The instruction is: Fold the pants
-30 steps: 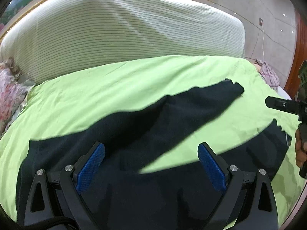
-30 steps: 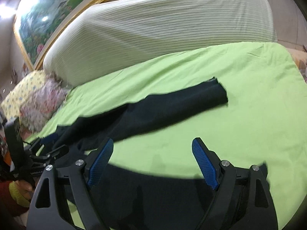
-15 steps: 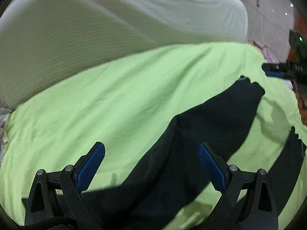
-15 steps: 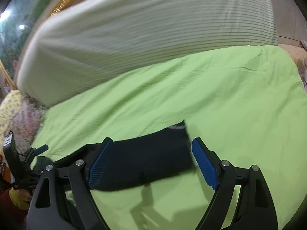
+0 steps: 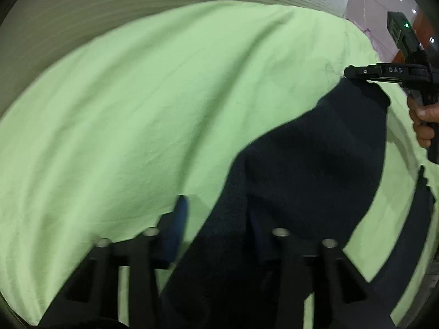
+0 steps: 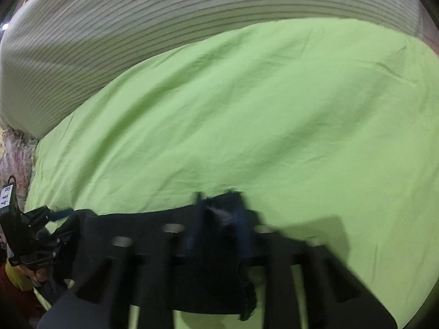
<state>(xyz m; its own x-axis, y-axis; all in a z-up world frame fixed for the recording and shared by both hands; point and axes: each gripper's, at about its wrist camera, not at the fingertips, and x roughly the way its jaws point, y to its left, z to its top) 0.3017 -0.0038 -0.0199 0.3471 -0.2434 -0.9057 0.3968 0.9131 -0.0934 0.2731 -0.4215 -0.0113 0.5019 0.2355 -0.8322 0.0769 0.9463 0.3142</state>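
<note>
Only pants point(image 5: 315, 164) (black) on bedsheet point(image 5: 137, 109)

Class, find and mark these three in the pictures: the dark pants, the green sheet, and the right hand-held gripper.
dark pants point(image 5: 315, 164): left wrist view, middle of the raised leg.
green sheet point(image 6: 260, 109): right wrist view, bare middle area.
right hand-held gripper point(image 6: 219, 213): right wrist view, between its fingertips, at the pinched cuff.

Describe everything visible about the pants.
The pants are black, soft and matte, spread on the green sheet with two legs apart. The right claw is shut on the far leg's hem, bunching it. The left claw straddles the same leg nearer the waist, its fingers closing on the cloth. The near leg lies flat at the right.
</note>
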